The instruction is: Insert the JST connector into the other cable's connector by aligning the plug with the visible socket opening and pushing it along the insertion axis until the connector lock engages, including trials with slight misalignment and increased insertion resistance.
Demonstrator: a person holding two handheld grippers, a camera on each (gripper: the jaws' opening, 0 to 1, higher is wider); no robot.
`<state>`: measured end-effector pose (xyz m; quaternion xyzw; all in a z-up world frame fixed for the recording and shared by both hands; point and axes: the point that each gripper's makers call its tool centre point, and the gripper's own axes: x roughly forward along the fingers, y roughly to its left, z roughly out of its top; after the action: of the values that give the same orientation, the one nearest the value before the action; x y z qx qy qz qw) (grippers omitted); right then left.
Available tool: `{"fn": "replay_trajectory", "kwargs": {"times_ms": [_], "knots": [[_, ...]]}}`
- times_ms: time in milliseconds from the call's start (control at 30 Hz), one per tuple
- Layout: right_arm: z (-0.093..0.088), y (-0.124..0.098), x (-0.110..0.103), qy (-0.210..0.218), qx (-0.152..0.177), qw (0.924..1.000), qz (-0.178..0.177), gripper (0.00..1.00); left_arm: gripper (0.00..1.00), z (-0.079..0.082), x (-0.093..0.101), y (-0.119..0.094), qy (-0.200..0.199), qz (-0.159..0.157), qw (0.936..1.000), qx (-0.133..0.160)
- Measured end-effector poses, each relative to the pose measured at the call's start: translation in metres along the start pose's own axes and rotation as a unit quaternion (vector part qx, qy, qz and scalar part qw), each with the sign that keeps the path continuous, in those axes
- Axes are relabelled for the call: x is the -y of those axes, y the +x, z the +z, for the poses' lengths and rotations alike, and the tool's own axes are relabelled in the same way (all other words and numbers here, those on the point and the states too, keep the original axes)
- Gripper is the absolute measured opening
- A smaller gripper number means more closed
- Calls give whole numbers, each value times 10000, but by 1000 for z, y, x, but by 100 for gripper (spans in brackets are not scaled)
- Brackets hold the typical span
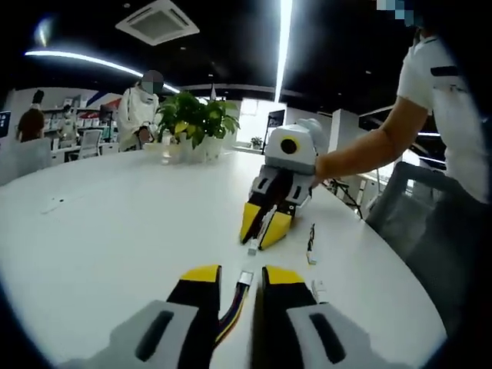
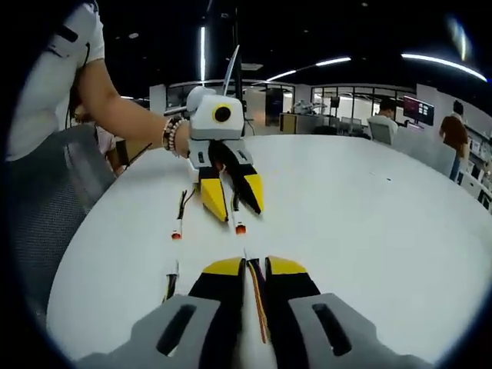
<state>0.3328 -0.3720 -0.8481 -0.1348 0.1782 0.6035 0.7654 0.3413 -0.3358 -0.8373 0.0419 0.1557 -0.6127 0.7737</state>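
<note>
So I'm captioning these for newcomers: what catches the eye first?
The two yellow-tipped tools facing each other across the white round table: the left tool pinches a multicoloured wire cable with a white plug, and the right tool opposite holds its mate. Behind them, a leafy green potted plant.

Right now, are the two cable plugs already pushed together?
No. In the left gripper view, the left tool holds a white plug; bare table separates it from the right tool's plug.

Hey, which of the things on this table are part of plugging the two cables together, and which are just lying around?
Part of the job:
- left gripper, shut on a cable with a white plug
- right gripper, shut on the other cable

Lying about:
- spare cable on the white table
- potted plant
- grey chair
</note>
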Motion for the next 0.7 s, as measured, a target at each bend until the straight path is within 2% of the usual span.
{"fn": "replay_trajectory", "kwargs": {"times_ms": [100, 300, 533, 600, 700], "knots": [[0, 0, -1, 6, 23, 10000, 38, 5, 12, -6, 3, 0, 61, -45, 9998, -159], [1, 0, -1, 58, 123, 9999, 94, 5, 2, -7, 1, 1, 136, -54, 9998, -142], [3, 0, -4, 44, 37, 9998, 189, 4, 1, -7, 1, 1, 283, -85, 9994, -203], [4, -2, -4, 47, 9, 9998, 197, 4, 1, -9, 2, -2, 399, -122, 9985, -363], [15, -7, -6, 75, 121, 9996, 225, 4, 0, -2, 3, -8, 461, -164, 9982, -346]]}}
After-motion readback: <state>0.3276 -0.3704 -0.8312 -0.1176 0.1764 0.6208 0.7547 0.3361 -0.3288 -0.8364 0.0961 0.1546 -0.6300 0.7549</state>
